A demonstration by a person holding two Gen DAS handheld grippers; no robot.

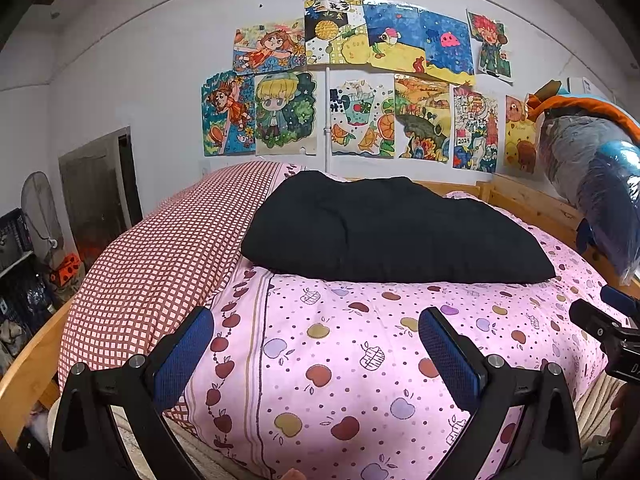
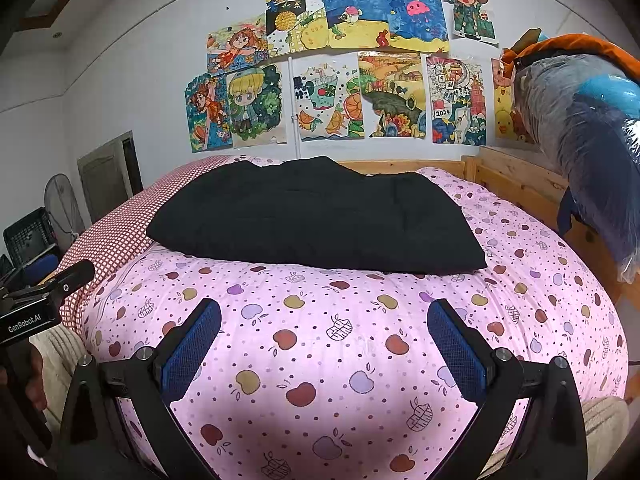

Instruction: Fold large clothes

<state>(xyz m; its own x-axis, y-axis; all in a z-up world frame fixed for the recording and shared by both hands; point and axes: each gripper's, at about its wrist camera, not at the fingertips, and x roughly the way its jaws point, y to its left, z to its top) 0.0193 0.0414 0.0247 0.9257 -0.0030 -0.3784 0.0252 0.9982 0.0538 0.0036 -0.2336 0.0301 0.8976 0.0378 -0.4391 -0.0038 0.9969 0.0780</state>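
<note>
Black garment [image 1: 384, 228] is the piece to be folded, and neither gripper touches it. The left gripper [image 1: 316, 340] sits at the bottom of its view with both blue-padded fingers [image 1: 184, 356] spread wide and nothing between them, hovering over the pink apple-print quilt [image 1: 340, 360]; the right gripper [image 2: 324, 332] is likewise wide and empty low in its own frame, above the same quilt. Each gripper's body shows at the edge of the other's view, so the two are side by side, both pointing at the near edge of the cloth, which looks like a stance for either reaching in or pulling away; I cannot tell which. Outward from the fingers, the garment lies in the middle of both frames, on the quilt and partly against the red-checked bedding [image 1: 160, 264] at the left. It looks already doubled into a thick, roughly rectangular slab with a fairly straight near edge and a lumpier far edge, so I judge the folding well advanced or done. Beyond it stand the wooden bed frame [image 2: 516, 184] and a wall of colourful drawings [image 2: 332, 68].
</note>
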